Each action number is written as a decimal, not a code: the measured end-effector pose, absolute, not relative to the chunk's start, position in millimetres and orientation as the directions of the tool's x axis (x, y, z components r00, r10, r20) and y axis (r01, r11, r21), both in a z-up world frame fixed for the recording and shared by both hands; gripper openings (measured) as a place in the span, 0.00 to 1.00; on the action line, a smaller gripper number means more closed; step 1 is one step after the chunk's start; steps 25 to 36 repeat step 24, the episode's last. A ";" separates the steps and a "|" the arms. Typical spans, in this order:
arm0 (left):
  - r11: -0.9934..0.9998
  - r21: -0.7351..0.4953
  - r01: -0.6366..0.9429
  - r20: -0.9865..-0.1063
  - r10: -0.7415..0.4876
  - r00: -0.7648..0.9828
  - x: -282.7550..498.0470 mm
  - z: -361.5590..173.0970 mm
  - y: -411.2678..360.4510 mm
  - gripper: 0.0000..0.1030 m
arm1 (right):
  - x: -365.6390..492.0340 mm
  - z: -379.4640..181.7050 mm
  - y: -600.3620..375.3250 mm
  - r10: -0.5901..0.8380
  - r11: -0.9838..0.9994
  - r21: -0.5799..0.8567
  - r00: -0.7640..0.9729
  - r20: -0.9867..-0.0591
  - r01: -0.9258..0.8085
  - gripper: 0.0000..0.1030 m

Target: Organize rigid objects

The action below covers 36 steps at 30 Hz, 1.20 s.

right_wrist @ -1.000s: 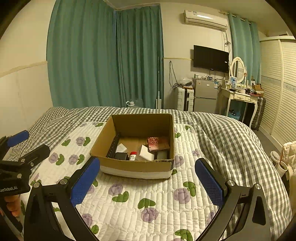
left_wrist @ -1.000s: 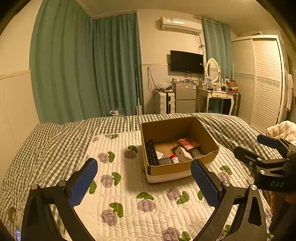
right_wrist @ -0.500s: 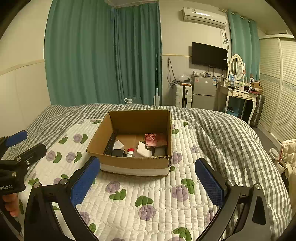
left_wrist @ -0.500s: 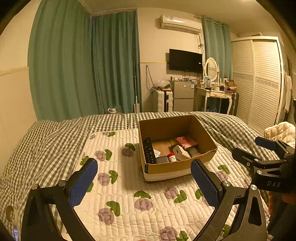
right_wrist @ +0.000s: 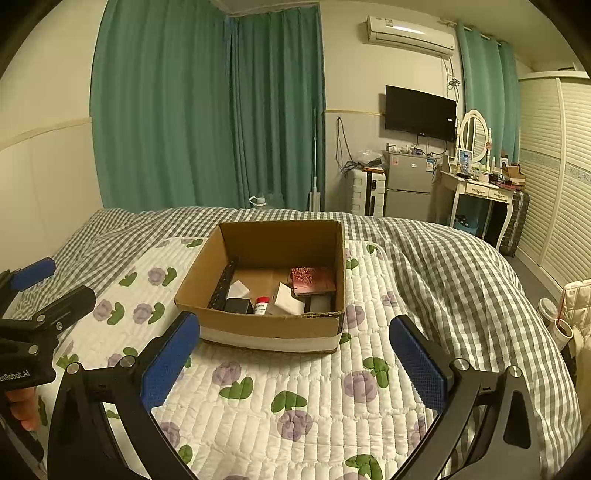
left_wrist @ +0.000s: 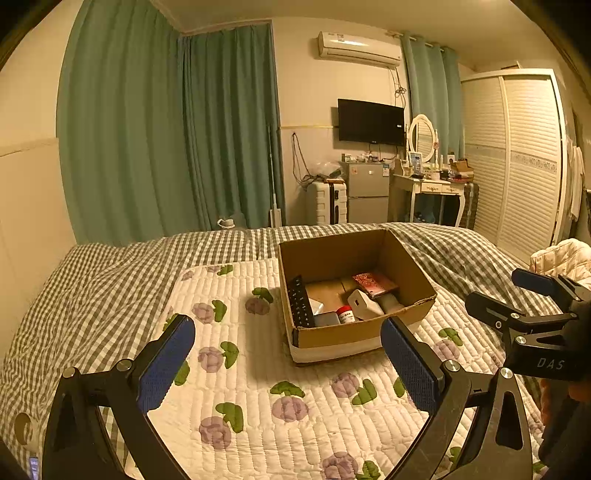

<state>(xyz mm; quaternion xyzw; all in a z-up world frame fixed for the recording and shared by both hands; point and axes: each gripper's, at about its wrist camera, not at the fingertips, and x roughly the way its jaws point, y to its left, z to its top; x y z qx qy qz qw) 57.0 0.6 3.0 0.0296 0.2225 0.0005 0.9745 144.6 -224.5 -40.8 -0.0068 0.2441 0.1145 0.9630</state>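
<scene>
Box (right_wrist: 266, 328): on bed (right_wrist: 295, 398), holds remote (left_wrist: 300, 302), bottle (right_wrist: 261, 305), cartons.
Hand-held grippers, left (left_wrist: 288, 363) and right (right_wrist: 295, 363): wide open, empty.
Progress: items boxed; nothing visibly left out.

A bedroom in someone's home; a wide bed under a grey-and-white checked duvet (right_wrist: 443, 258) with a white quilted mat printed with purple flowers (right_wrist: 295, 387) fills the middle; long teal curtains (right_wrist: 207, 110) hang behind; a white louvred wardrobe (left_wrist: 517, 158), a white dressing table with an oval mirror (right_wrist: 474, 136), a small grey fridge (right_wrist: 408, 181), a black wall-mounted television (right_wrist: 419, 112) and a white air conditioner (right_wrist: 410, 35) line the far side.
</scene>
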 end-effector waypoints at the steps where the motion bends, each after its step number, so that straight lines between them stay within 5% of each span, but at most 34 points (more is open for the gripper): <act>1: 0.998 0.058 0.011 -0.434 0.015 0.901 57.0 3.1 0.6 1.00 | 143.6 -40.6 -224.9 0.216 0.974 0.042 0.856 -0.470 -0.223 1.00; 36: 0.998 0.061 0.007 -0.437 0.021 0.899 58.1 0.8 1.6 1.00 | 143.0 -44.2 -221.5 0.209 0.975 0.033 0.853 -0.478 -0.220 1.00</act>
